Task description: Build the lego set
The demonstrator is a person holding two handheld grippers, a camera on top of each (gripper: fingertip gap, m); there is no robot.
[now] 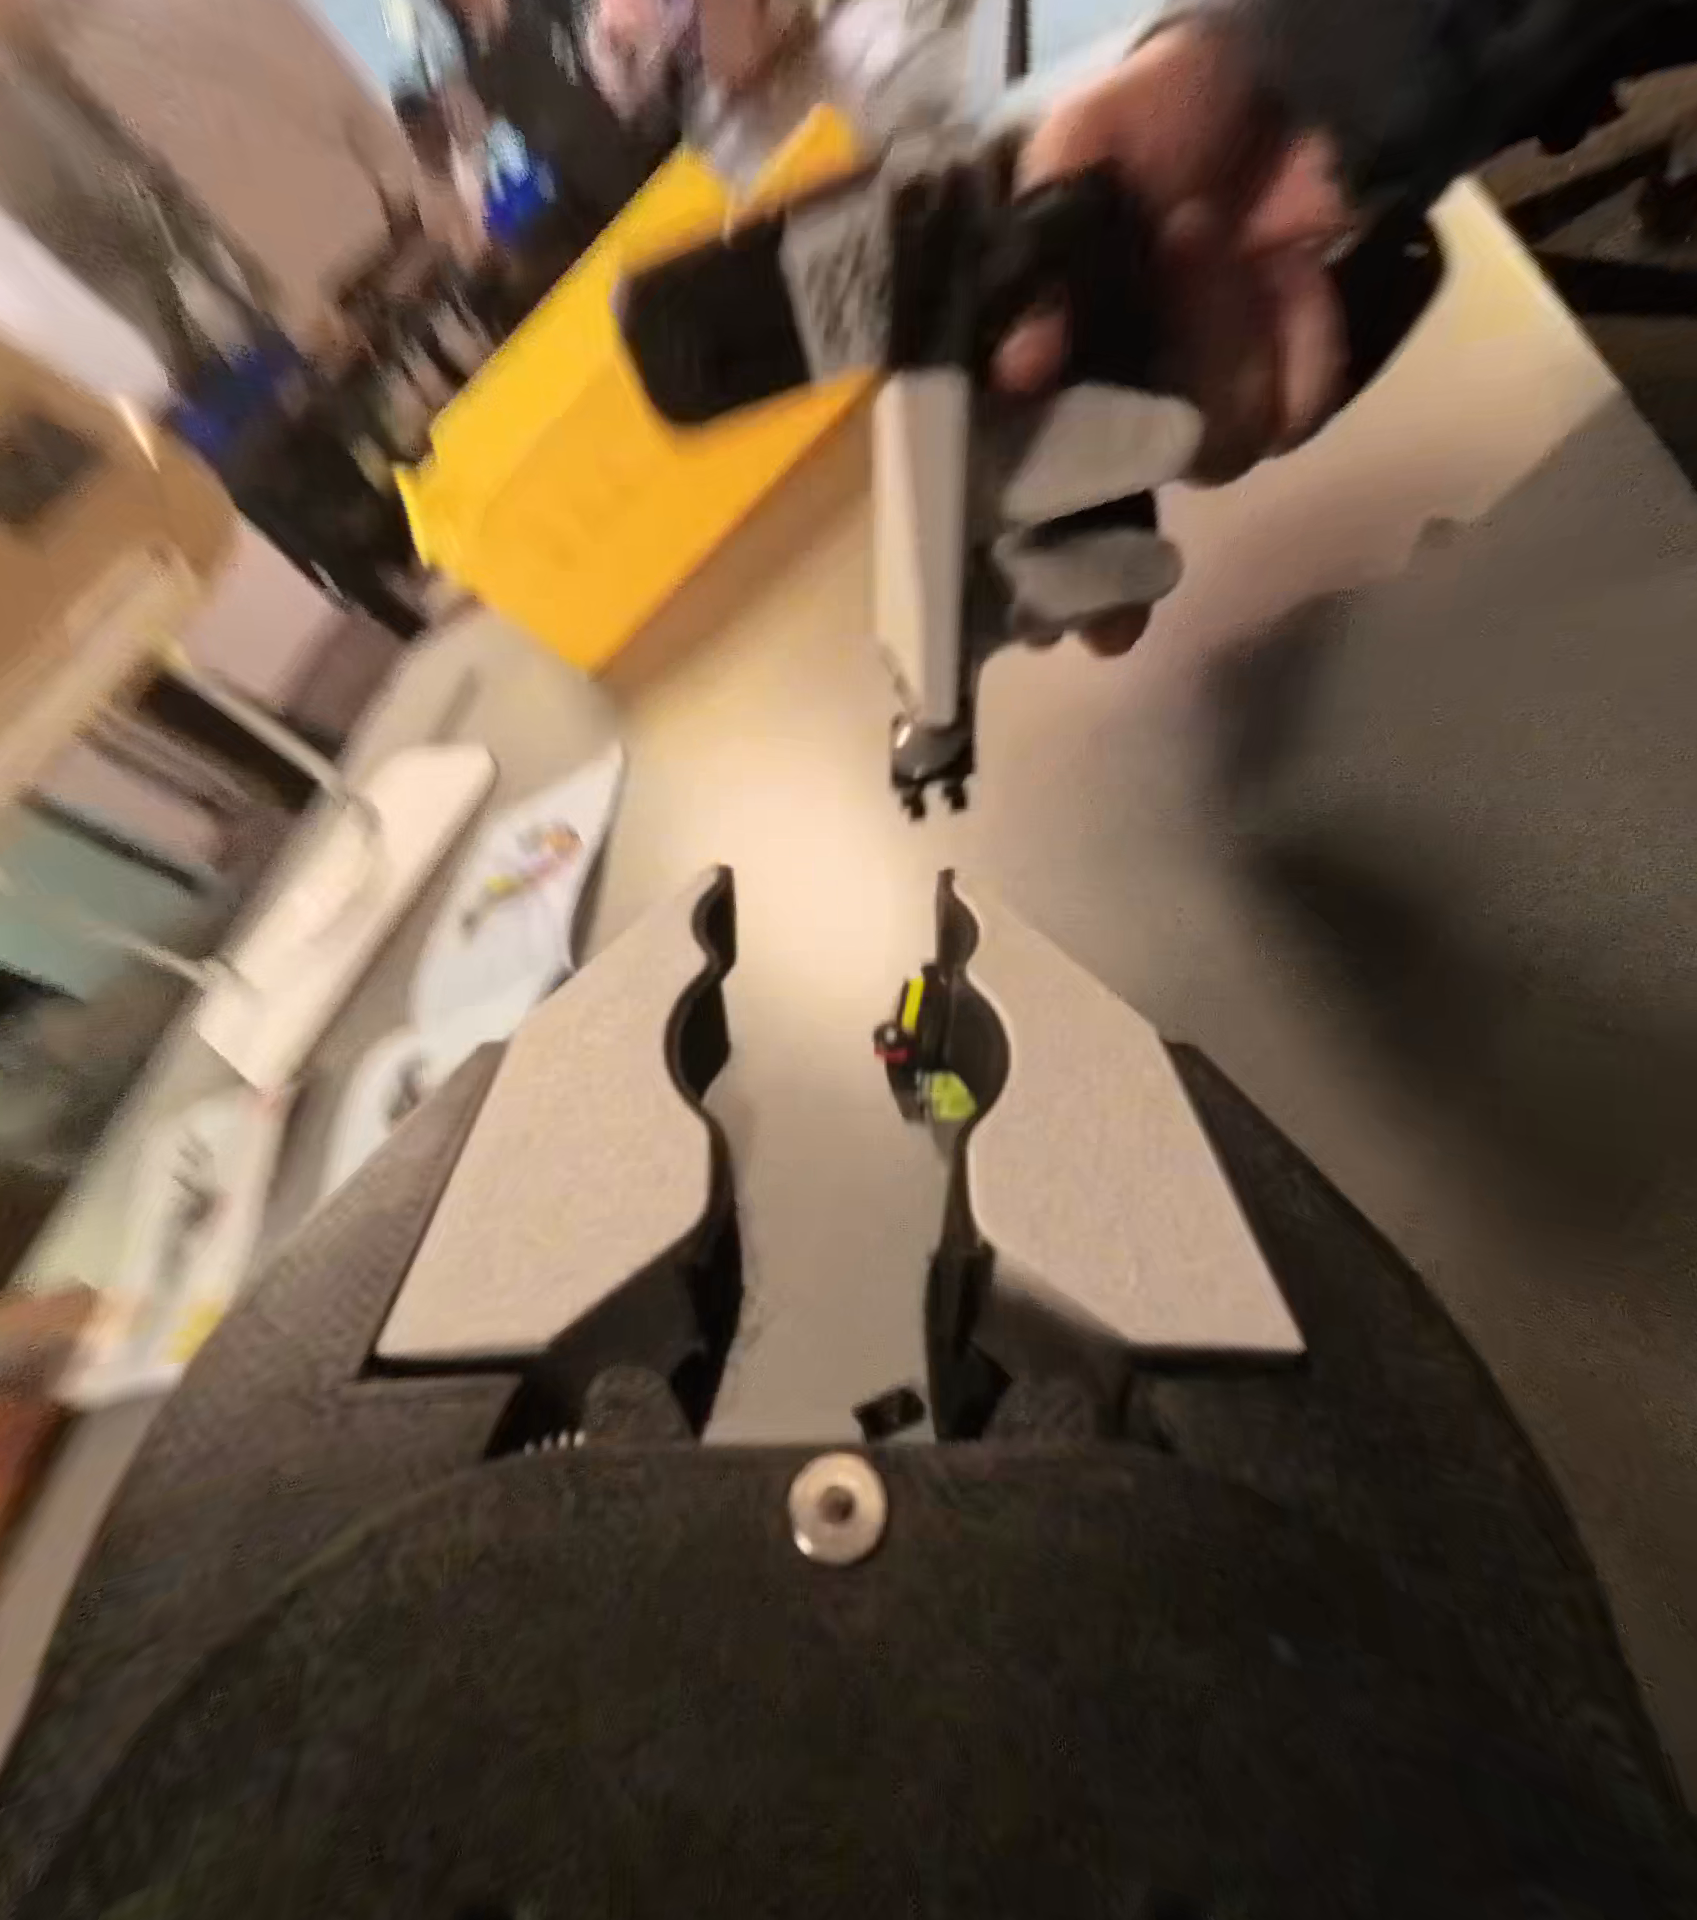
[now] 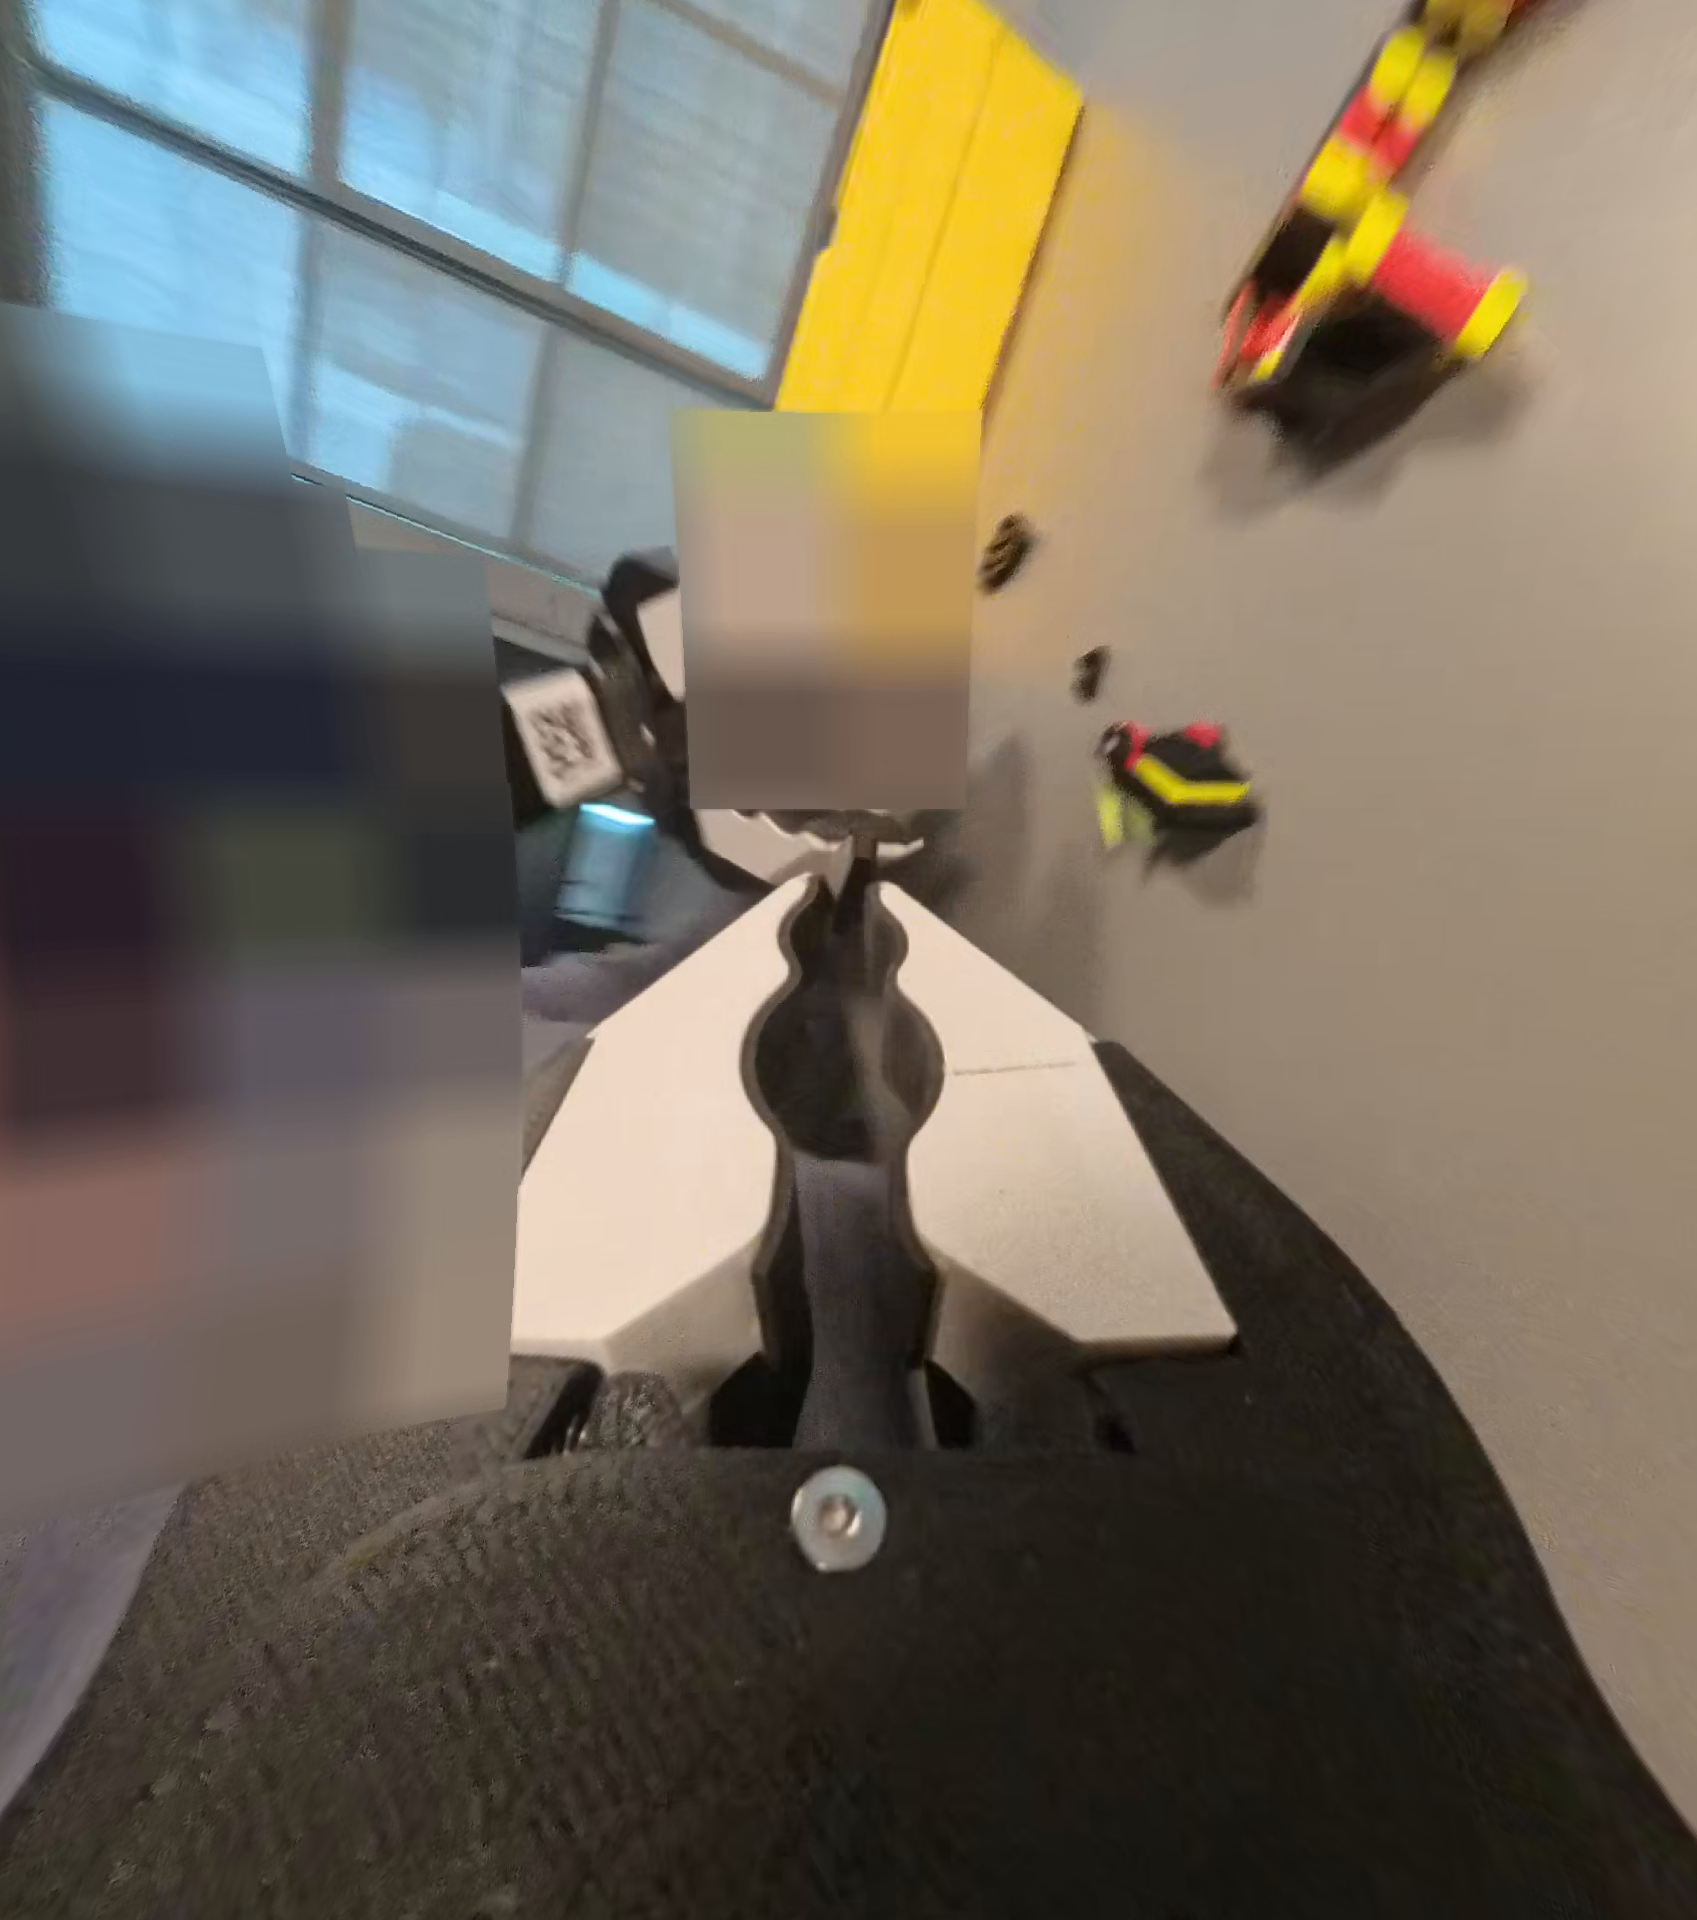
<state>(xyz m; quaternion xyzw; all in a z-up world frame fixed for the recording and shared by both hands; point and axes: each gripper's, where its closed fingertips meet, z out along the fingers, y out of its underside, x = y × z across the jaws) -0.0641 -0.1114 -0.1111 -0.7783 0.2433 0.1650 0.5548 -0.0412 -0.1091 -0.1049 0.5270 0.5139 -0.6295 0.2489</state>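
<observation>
My left gripper [image 1: 833, 883] is open and empty above the grey table [image 1: 1446, 935]. A small black, yellow and red lego sub-assembly [image 1: 917, 1049] lies on the table, partly hidden behind its right finger; it also shows in the right wrist view [image 2: 1176, 790]. My right gripper [image 2: 849, 888] is shut on a small black lego piece [image 2: 849, 883]. In the left wrist view, a hand holds this gripper [image 1: 932, 769] tip-down over the table, ahead of the left gripper. A larger red, yellow and black lego build [image 2: 1363, 239] lies farther off. Both views are motion-blurred.
A yellow box [image 1: 615, 468] stands at the table's far side and also shows in the right wrist view [image 2: 927, 208]. Instruction sheets [image 1: 511, 914] and a white object [image 1: 345, 914] lie left. Loose small black pieces [image 2: 1005, 551] [image 2: 1091, 670] [image 1: 891, 1408] lie on the table. A window [image 2: 408, 260] is behind.
</observation>
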